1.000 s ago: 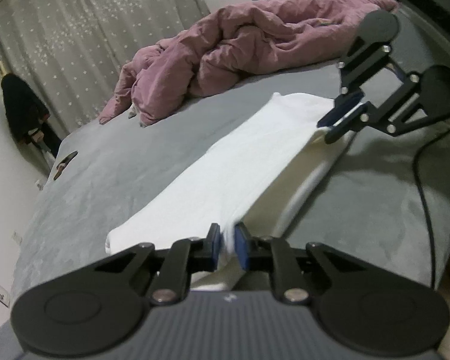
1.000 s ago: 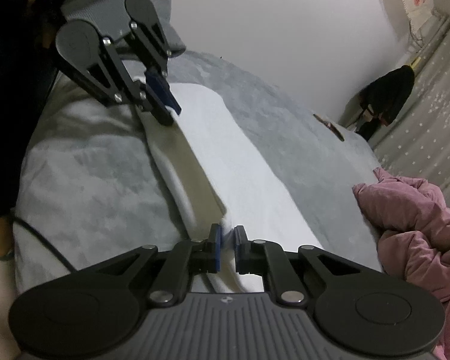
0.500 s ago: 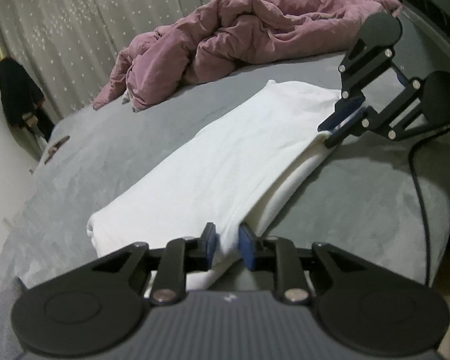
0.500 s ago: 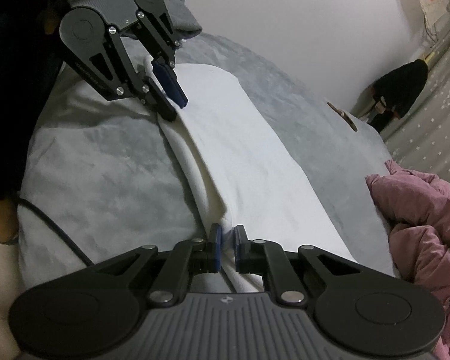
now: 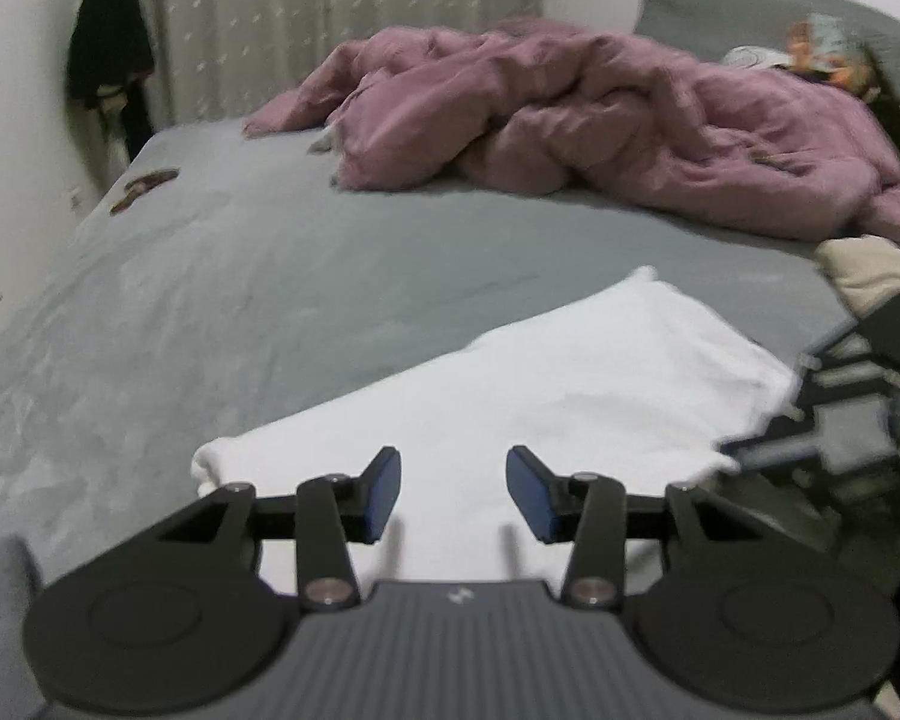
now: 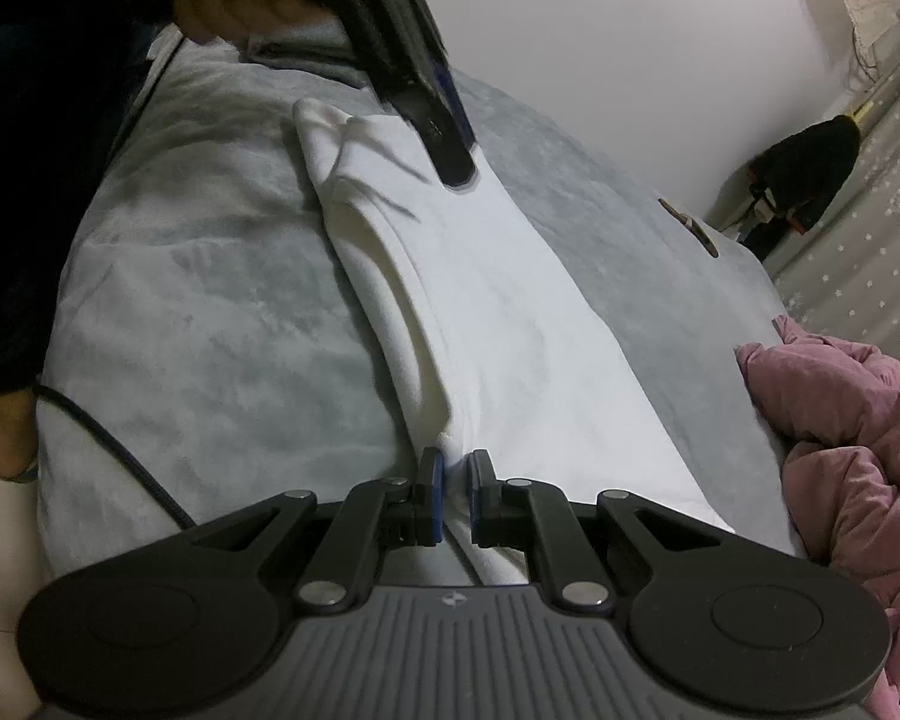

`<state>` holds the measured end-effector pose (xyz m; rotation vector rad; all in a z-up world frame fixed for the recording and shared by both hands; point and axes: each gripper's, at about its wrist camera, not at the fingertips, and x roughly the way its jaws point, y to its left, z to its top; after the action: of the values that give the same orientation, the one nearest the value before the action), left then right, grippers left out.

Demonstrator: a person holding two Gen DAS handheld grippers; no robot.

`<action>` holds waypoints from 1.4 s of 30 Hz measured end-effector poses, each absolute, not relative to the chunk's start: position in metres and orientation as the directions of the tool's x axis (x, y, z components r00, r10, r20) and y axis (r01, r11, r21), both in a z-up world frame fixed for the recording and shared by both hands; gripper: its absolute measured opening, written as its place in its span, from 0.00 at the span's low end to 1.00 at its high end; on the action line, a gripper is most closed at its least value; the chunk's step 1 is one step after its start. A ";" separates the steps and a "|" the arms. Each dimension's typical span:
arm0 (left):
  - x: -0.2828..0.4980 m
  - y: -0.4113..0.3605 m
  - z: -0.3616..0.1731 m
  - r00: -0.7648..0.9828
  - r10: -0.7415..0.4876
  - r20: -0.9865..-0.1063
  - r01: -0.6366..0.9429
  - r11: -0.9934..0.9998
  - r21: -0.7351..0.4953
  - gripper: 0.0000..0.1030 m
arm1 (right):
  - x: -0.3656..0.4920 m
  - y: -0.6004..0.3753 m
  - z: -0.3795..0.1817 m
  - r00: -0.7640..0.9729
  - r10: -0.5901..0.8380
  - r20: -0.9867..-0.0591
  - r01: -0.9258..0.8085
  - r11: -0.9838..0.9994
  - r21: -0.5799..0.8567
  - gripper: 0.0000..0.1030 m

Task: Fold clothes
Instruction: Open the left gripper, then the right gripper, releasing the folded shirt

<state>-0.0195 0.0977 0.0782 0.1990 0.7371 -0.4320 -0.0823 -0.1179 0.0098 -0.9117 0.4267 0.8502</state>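
Lying folded into a long strip on the grey bed, the white garment runs from 6 o'clock toward 2 o'clock in the left wrist view. The left tool hovers over its near end with the blue pads spread wide and nothing between them. At 3 o'clock in that view the right tool shows blurred at the cloth's far edge.

In the right wrist view the right tool has its pads nearly together, pinching a fold of the white garment at 6 o'clock. The cloth stretches from there toward 11 o'clock, its left edge doubled into a thick roll. The left tool hangs above the far end at 12 o'clock, seen edge-on and blurred. A black cable trails across the bed at 8 o'clock.

Farther off, a rumpled pink duvet lies at 1 o'clock in the left view, with a dotted curtain and a hanging dark garment at 11 o'clock.
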 end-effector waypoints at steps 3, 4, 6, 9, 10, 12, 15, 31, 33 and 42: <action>-0.007 0.088 0.061 0.674 -0.245 -0.697 0.403 0.913 0.070 0.39 | -0.082 -0.118 0.010 0.607 0.457 -0.650 -0.795 0.336 -0.505 0.09; -0.005 0.085 0.055 0.680 -0.221 -0.699 0.390 0.916 0.089 0.39 | -0.082 -0.118 0.009 0.606 0.457 -0.651 -0.796 0.339 -0.502 0.09; -0.004 0.081 0.045 0.691 -0.186 -0.698 0.367 0.923 0.117 0.39 | -0.081 -0.119 0.010 0.601 0.459 -0.654 -0.799 0.348 -0.490 0.09; -0.014 0.081 0.040 0.712 -0.175 -0.680 0.342 0.932 0.119 0.39 | -0.078 -0.121 0.013 0.588 0.465 -0.662 -0.808 0.367 -0.460 0.12; -0.017 0.081 0.039 0.717 -0.172 -0.675 0.334 0.935 0.117 0.39 | -0.077 -0.121 0.016 0.582 0.469 -0.664 -0.812 0.376 -0.446 0.13; -0.023 0.082 0.037 0.726 -0.167 -0.667 0.323 0.939 0.117 0.40 | -0.073 -0.126 0.028 0.571 0.498 -0.653 -0.817 0.423 -0.392 0.13; -0.027 0.081 0.035 0.735 -0.161 -0.658 0.314 0.941 0.121 0.40 | -0.060 -0.140 0.054 0.578 0.566 -0.588 -0.801 0.530 -0.277 0.13; -0.032 0.079 0.033 0.743 -0.155 -0.651 0.312 0.941 0.132 0.40 | 0.022 -0.120 0.050 0.679 0.418 -0.603 -0.632 0.751 -0.191 0.13; -0.033 0.079 0.033 0.743 -0.156 -0.651 0.312 0.941 0.132 0.40 | 0.030 -0.123 0.051 0.683 0.420 -0.598 -0.610 0.778 -0.150 0.13; -0.026 0.099 0.050 0.728 -0.213 -0.651 0.324 0.945 0.053 0.40 | 0.025 -0.122 0.033 0.630 0.333 -0.702 -0.618 0.762 -0.194 0.14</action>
<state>-0.0264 0.0985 0.0497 0.1676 0.6952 -0.2976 0.0248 -0.1219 0.0332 -0.4454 0.6971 0.5651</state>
